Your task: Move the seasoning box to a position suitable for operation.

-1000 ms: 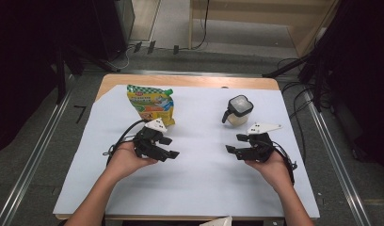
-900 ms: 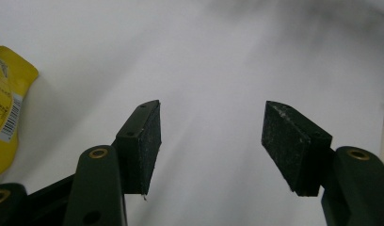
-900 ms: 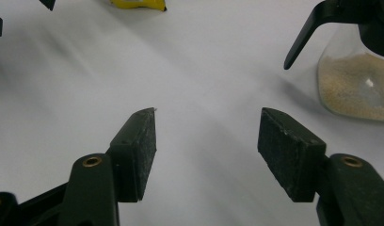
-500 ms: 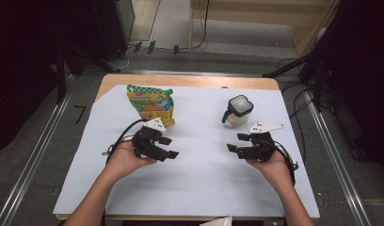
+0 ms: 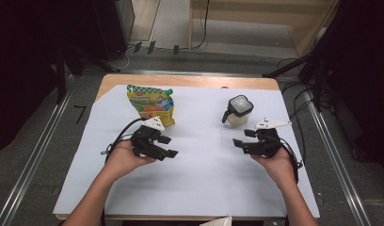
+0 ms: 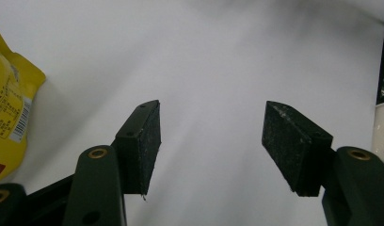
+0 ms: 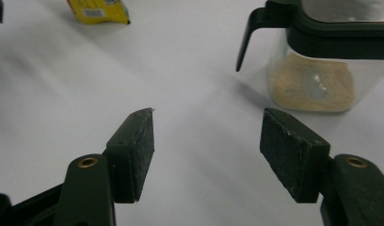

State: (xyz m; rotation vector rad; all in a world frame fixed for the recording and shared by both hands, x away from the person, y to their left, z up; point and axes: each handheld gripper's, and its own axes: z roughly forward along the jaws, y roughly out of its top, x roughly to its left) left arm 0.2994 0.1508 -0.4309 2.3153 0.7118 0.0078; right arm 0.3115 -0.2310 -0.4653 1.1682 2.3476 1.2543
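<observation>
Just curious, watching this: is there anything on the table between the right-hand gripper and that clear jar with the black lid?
Nothing: in the right gripper view, bare white table cover separates the open right gripper from the jar. The high view agrees.

left tool [image 5: 167, 146] and right tool [image 5: 239, 137] both gape, pointing inward.

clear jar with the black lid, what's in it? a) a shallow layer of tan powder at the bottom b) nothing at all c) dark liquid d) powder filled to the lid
a: in the right gripper view the jar has a low band of tan powder at its base, with clear wall above it up to the black lid.
</observation>
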